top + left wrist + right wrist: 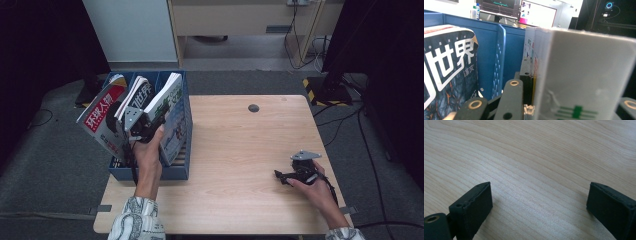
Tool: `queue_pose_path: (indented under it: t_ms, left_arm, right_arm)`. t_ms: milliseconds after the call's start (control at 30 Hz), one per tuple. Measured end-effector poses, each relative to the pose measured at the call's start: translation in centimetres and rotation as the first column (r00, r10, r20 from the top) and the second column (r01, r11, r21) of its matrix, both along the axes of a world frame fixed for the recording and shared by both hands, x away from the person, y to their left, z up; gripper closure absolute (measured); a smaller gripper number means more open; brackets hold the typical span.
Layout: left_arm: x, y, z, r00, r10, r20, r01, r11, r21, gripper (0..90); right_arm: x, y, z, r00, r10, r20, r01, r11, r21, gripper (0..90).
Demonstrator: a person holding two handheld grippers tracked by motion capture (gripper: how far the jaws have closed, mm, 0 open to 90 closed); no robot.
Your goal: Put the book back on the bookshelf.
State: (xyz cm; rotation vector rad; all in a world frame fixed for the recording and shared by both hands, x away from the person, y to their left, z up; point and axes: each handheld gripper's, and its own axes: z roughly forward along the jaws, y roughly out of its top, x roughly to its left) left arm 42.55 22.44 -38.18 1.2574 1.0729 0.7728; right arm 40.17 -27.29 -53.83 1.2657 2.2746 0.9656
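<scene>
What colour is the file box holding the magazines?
Blue; the file box shows best in the high view.

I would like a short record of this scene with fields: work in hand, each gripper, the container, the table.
work in hand: handling a magazine at the blue file box
left gripper: shut on the magazine, a thick white-edged one, in the box's right compartment
right gripper: open, jaws wide apart, low over bare wood, holding nothing
blue file box: on the table's left edge, with other magazines leaning in it
table: light wood
</scene>
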Motion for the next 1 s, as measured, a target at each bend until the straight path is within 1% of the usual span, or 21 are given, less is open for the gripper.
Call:
queue_pose_path:
  t_ms: [533, 1000]
  left_arm:
    - [0.5, -0.1, -0.9, 1.0000, 0.000, -0.005, 0.000, 1.0000, -0.006, 72.8]
    - [0.7, 0.1, -1.4, 1.0000, 0.000, -0.007, 0.000, 1.0000, -0.006, 72.8]
  right_arm:
    - [0.0, 0.0, 0.0, 1.0000, 0.000, 0.000, 0.000, 1.0000, 0.000, 6.7]
    - [0.0, 0.0, 0.0, 1.0000, 0.000, 0.000, 0.000, 1.0000, 0.000, 6.7]
